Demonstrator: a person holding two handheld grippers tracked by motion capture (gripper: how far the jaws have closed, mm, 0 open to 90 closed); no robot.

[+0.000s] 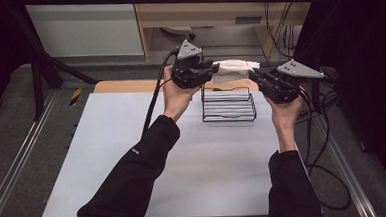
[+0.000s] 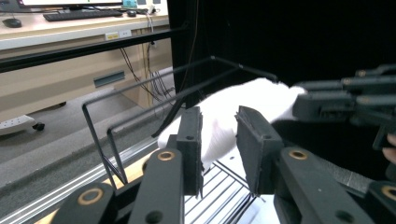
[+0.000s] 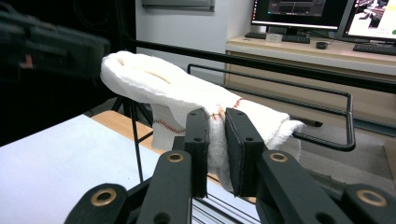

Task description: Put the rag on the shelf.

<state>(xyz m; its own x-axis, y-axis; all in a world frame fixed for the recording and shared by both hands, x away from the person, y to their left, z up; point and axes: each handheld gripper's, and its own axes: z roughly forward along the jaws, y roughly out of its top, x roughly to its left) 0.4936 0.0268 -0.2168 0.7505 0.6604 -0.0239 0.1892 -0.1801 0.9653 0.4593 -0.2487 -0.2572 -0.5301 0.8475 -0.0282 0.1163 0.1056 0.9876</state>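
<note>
Item: white cloth point(image 1: 235, 68) — folded, with red stitching along one edge as seen in the right gripper view point(image 3: 187, 100). It is held in the air above the black wire rack point(image 1: 229, 105), which stands on the white table point(image 1: 133, 156) near its far edge. In the high view the cloth's long axis runs level, left to right across the table, stretched between the two grippers; one end points to the left gripper point(image 1: 210, 67), the other to the right gripper point(image 1: 253, 75).

Left gripper: in its own view point(image 2: 219, 135) the jaws stand a little apart with the cloth point(image 2: 233, 112) between them; the left end of the cloth lies in the gap, and the pads do not visibly press on it. The cloth runs away from this gripper toward the other gripper point(image 2: 345, 100) at the right of that view.

Right gripper: in its own view point(image 3: 219, 140) the jaws are clamped on the cloth's near end — the fabric is pinched thin between the pads and bunches out on both sides. From here the cloth extends up and to the left, toward the other gripper point(image 3: 51, 46).

Rack: upright wire frame, directly below the cloth; its top rails point(image 3: 289, 93) pass behind the cloth in the right gripper view. Whether the cloth touches a rail cannot be told.
</note>
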